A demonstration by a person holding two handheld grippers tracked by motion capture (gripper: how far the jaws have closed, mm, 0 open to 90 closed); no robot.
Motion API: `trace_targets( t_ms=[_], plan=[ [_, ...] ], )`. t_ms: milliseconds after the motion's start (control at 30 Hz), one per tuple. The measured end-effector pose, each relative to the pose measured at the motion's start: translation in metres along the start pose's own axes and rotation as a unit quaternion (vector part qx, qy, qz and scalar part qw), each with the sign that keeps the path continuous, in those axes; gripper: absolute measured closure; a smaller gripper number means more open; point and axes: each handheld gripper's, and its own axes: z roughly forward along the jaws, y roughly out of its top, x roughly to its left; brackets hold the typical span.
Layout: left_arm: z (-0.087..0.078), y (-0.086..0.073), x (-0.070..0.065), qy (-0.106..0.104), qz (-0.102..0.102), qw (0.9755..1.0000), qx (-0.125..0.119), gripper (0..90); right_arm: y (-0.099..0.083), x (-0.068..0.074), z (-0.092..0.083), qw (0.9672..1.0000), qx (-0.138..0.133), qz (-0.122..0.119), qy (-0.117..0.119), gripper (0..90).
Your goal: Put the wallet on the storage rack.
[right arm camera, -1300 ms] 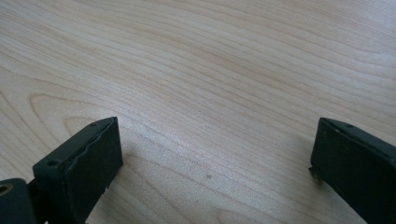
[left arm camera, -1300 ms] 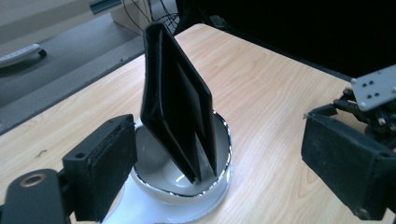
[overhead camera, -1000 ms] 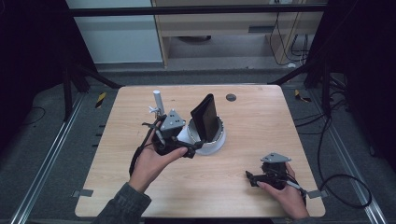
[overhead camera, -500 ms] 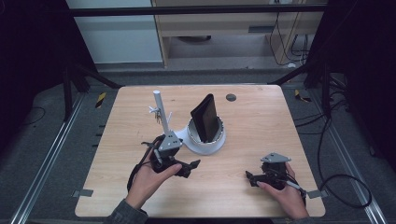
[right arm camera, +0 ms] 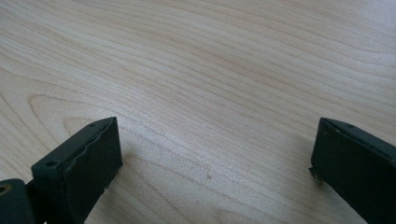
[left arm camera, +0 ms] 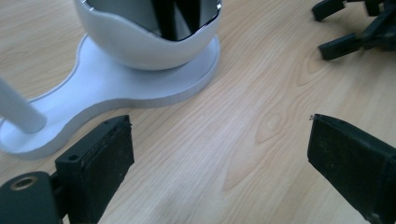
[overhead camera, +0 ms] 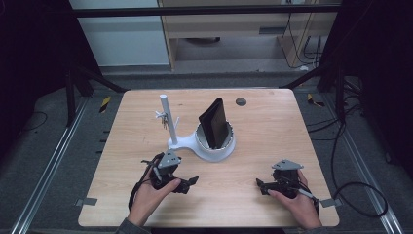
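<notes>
left gripper point(overhead camera: 191, 181): jaws spread wide, holding nothing, low over the table point(overhead camera: 272, 126)
white stand point(overhead camera: 195, 144): just ahead of the left gripper, apart from it
black wallet point(overhead camera: 215, 123): upright in the stand's bowl
right gripper point(overhead camera: 259, 185): jaws spread, empty, well right of the stand

A light wooden tabletop point(overhead camera: 272, 136) carries a white stand point(overhead camera: 195, 145) near its middle: a bowl-shaped cup with a dark flat wallet-like case point(overhead camera: 215, 123) standing tilted in it, and a thin upright post point(overhead camera: 164, 114) with small hooks at its left. Near the front edge, the left tongs point(overhead camera: 191, 182) rest just below the stand, jaws pointing right. The right tongs point(overhead camera: 260, 186) lie well apart, pointing left.
</notes>
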Motion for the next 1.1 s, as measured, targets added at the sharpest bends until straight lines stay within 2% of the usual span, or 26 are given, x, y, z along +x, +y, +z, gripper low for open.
trace_targets(
  t_ms=[233, 567, 733, 900, 967, 1067, 1100],
  plan=[
    [0.001, -0.015, 0.012, 0.02, -0.017, 0.9996, 0.007, 7.0, 0.0, 0.0, 0.0, 1.0, 0.0, 0.001, 0.0, 2.0],
    [0.001, -0.028, 0.02, 0.044, -0.013, 0.9986, 0.028, 6.6, 0.0, 0.001, 0.0, 1.0, 0.0, 0.002, 0.0, 2.0],
    [-0.002, -0.037, 0.028, 0.065, -0.012, 0.9969, 0.044, 6.1, 0.0, 0.001, 0.0, 1.0, 0.0, 0.0, 0.0, 1.9],
    [-0.005, -0.047, 0.038, 0.087, -0.009, 0.9939, 0.068, 5.2, 0.0, 0.0, 0.0, 1.0, 0.001, -0.002, 0.001, 1.4],
    [-0.006, -0.049, 0.041, 0.09, -0.009, 0.9935, 0.07, 3.7, 0.0, 0.001, 0.0, 1.0, 0.002, 0.0, 0.0, 1.0],
    [-0.011, -0.057, 0.052, 0.106, -0.02, 0.9913, 0.075, 3.5, 0.0, 0.002, 0.0, 1.0, 0.002, 0.001, -0.001, 0.8],
    [-0.012, -0.06, 0.056, 0.109, -0.029, 0.9908, 0.075, 3.6, 0.0, 0.002, 0.0, 1.0, 0.002, 0.001, -0.001, 0.8]
  ],
)
